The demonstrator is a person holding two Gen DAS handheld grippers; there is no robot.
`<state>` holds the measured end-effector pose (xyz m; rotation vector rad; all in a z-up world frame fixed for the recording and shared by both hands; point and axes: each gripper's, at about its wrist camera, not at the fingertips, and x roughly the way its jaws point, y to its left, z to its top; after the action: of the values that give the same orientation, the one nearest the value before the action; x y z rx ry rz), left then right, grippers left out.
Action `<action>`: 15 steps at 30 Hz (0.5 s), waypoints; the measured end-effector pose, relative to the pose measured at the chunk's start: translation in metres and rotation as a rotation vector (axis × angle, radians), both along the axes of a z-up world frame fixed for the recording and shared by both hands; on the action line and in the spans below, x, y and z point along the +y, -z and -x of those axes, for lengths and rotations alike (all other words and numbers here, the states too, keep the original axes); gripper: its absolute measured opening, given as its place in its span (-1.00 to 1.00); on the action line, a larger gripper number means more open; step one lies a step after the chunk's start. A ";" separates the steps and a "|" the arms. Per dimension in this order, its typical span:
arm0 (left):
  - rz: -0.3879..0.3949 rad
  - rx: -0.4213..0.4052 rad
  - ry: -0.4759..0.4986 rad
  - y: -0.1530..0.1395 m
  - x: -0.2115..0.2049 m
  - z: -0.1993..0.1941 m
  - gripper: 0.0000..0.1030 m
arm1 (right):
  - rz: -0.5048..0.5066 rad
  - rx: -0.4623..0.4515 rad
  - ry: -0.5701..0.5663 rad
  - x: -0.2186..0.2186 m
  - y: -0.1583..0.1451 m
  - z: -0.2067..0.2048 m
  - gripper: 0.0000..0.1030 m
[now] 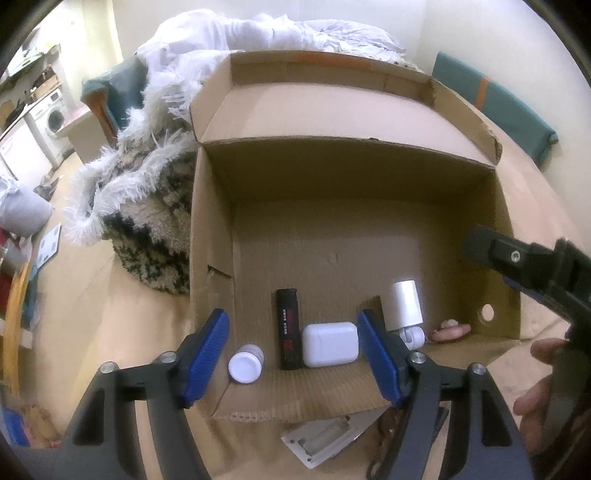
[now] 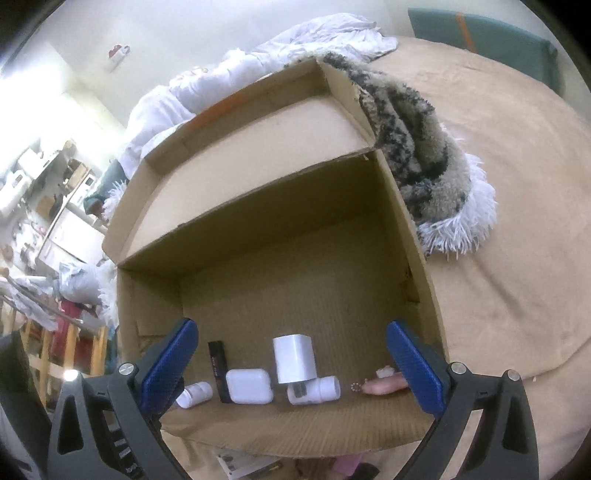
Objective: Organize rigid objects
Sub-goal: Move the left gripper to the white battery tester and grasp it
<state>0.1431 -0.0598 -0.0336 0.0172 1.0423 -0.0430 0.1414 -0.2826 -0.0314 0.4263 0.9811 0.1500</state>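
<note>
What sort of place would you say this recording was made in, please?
Probably a lived-in home, likely a bed in a studio flat: the cardboard box sits on a tan bedspread beside rumpled white bedding, with a washing machine in the background.

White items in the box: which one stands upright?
The white charger block, tallest in the row. The earbud case lies flat; both small bottles lie sideways.
</note>
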 end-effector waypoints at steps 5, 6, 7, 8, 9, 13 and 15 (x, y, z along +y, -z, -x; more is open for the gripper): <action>0.014 -0.010 0.013 -0.009 0.001 0.008 0.34 | -0.029 0.004 0.019 -0.005 -0.003 0.007 1.00; 0.018 -0.009 0.014 -0.011 0.002 0.010 0.34 | -0.040 0.007 0.024 -0.007 -0.003 0.009 1.00; 0.027 -0.005 0.014 -0.011 0.003 0.013 0.34 | -0.057 0.013 0.029 -0.009 -0.003 0.011 1.00; 0.042 0.001 0.019 -0.012 0.003 0.015 0.34 | -0.080 0.021 0.033 -0.011 -0.002 0.014 1.00; 0.078 0.010 0.041 -0.012 0.005 0.020 0.34 | -0.095 0.028 0.035 -0.013 -0.002 0.017 1.00; 0.120 0.004 0.058 -0.014 0.009 0.039 0.34 | -0.159 0.052 0.027 -0.019 -0.001 0.030 1.00; 0.099 0.004 0.044 -0.014 0.015 0.048 0.34 | -0.155 0.048 0.020 -0.019 -0.003 0.038 1.00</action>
<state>0.0949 -0.0452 -0.0200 -0.0501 1.0423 -0.1342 0.1035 -0.3018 -0.0285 0.5842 1.0154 0.1990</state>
